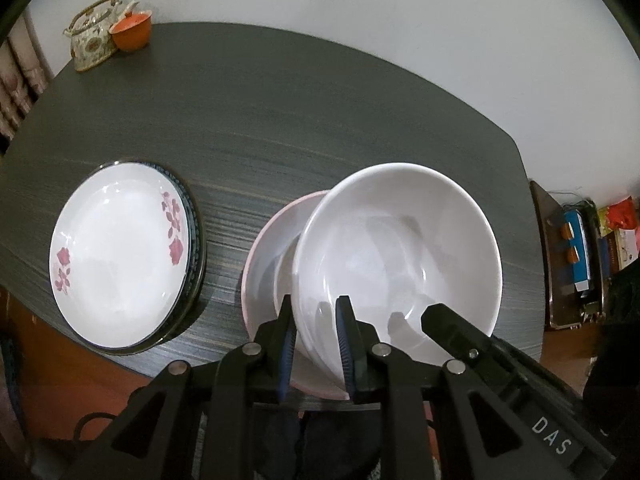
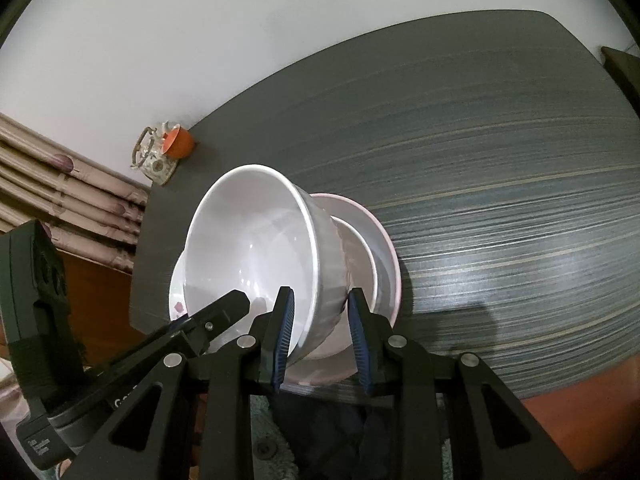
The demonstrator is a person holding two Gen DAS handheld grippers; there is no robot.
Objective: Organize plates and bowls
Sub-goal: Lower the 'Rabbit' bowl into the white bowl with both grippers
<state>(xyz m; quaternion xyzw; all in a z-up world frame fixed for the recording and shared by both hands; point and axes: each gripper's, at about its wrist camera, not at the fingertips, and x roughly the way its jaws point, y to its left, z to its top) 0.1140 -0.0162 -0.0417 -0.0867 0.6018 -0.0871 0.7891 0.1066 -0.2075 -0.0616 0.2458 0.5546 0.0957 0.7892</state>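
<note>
A large white bowl (image 1: 400,248) hangs tilted, gripped at its near rim by both grippers. My left gripper (image 1: 315,304) is shut on the rim at the bowl's left side, one blue pad inside and one outside. My right gripper (image 2: 320,296) is shut on the ribbed wall of the same white bowl (image 2: 256,240). One of its fingers (image 1: 452,332) shows in the left wrist view. Right below sits a pink-rimmed bowl (image 1: 268,248) with a smaller white bowl (image 2: 360,248) in it. I cannot tell whether the held bowl touches them. A floral plate (image 1: 116,256) tops a dark-rimmed stack at the left.
The dark striped table (image 1: 320,120) stretches far behind the bowls. A patterned teapot (image 1: 92,38) and an orange cup (image 1: 132,32) stand at its far left corner. A low shelf with boxes (image 1: 580,252) lies past the table's right edge. Curtains (image 2: 60,184) hang at the left.
</note>
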